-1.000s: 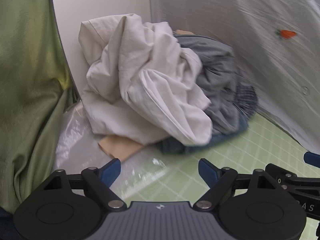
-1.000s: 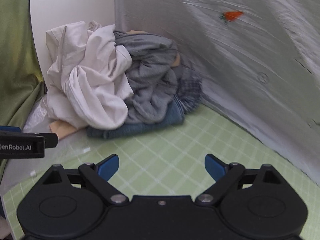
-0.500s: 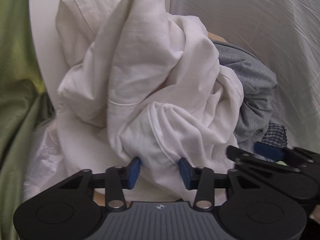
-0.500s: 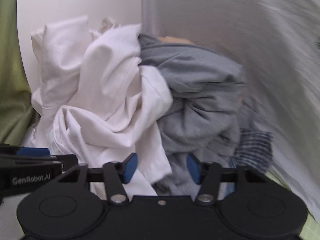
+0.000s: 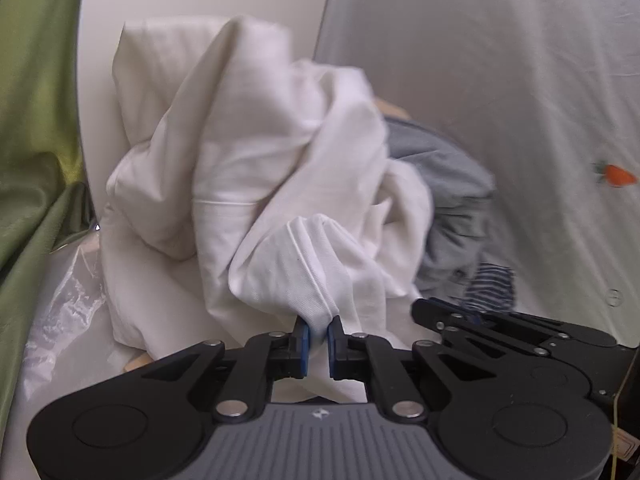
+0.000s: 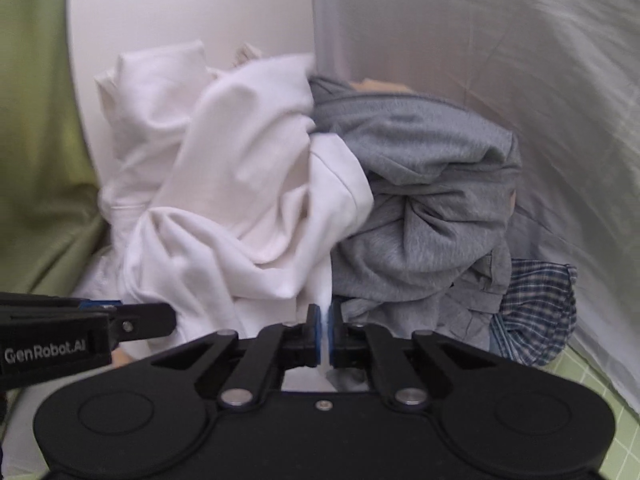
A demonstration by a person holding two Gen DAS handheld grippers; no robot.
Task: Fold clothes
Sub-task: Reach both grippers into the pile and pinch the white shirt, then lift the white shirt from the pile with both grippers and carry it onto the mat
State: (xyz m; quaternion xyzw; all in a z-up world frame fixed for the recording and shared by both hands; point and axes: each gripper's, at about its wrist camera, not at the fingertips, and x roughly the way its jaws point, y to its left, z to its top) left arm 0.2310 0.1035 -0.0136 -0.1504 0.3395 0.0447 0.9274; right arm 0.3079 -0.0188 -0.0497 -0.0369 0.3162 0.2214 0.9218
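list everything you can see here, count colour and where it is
white garment: one, white, crumpled at left of the pile, pinched by both grippers
grey garment: one, grey, heaped right of the white one
plaid garment: one, blue and white check, low at the pile's right edge
grey sheet: one, pale grey with a small orange carrot print, hanging at right
green cloth: one, olive green, far left
clear plastic: one, lower left
green grid mat: one, light green, lower right
left gripper: black with blue pads, closing on a white fold
right gripper: black with blue pads, shut on white fabric
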